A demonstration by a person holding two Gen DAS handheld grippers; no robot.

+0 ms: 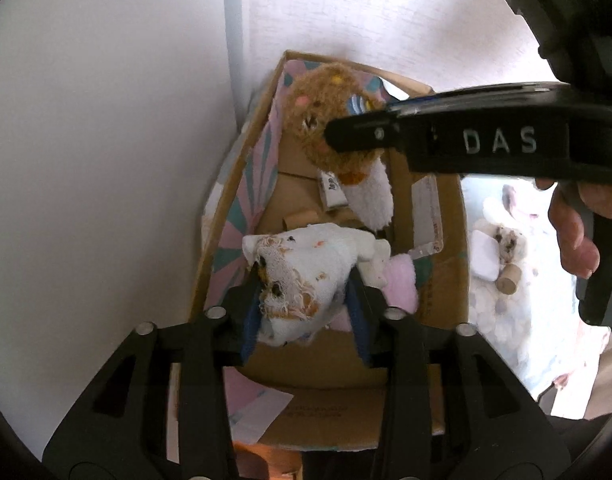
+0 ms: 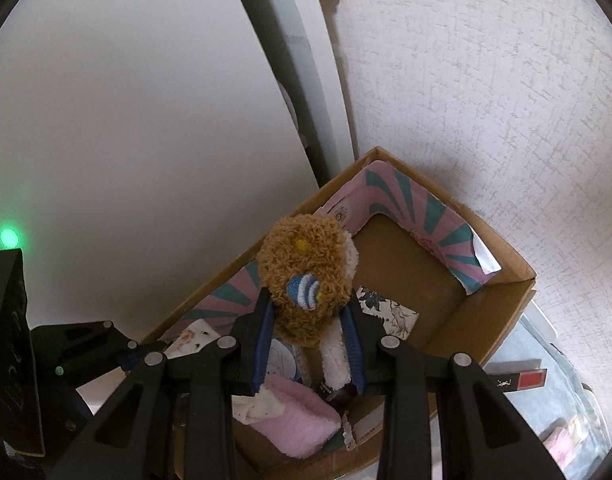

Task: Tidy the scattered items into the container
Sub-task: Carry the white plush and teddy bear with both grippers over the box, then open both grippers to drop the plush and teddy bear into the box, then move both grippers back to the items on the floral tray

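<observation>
My left gripper (image 1: 306,304) hangs over a cardboard box (image 1: 242,152) lined with pink and teal paper. A worn white plush toy (image 1: 302,272) fills the gap between its blue pads, touching both. My right gripper (image 2: 307,320) is shut on a brown fuzzy plush toy (image 2: 302,264) with a white underside, held above the same cardboard box (image 2: 501,308). In the left wrist view the right gripper (image 1: 337,136) reaches in from the right with the brown plush toy (image 1: 321,112) at its tip. A pink cloth (image 2: 290,420) lies on the box floor.
The box stands in a corner, with a smooth white panel (image 2: 126,120) on the left and a textured wall (image 2: 485,100) behind. Right of the box lies a white fluffy rug (image 1: 517,320) with a cork-like cylinder (image 1: 509,280) and a white block (image 1: 483,258). A red-and-black packet (image 2: 517,380) sits outside the box.
</observation>
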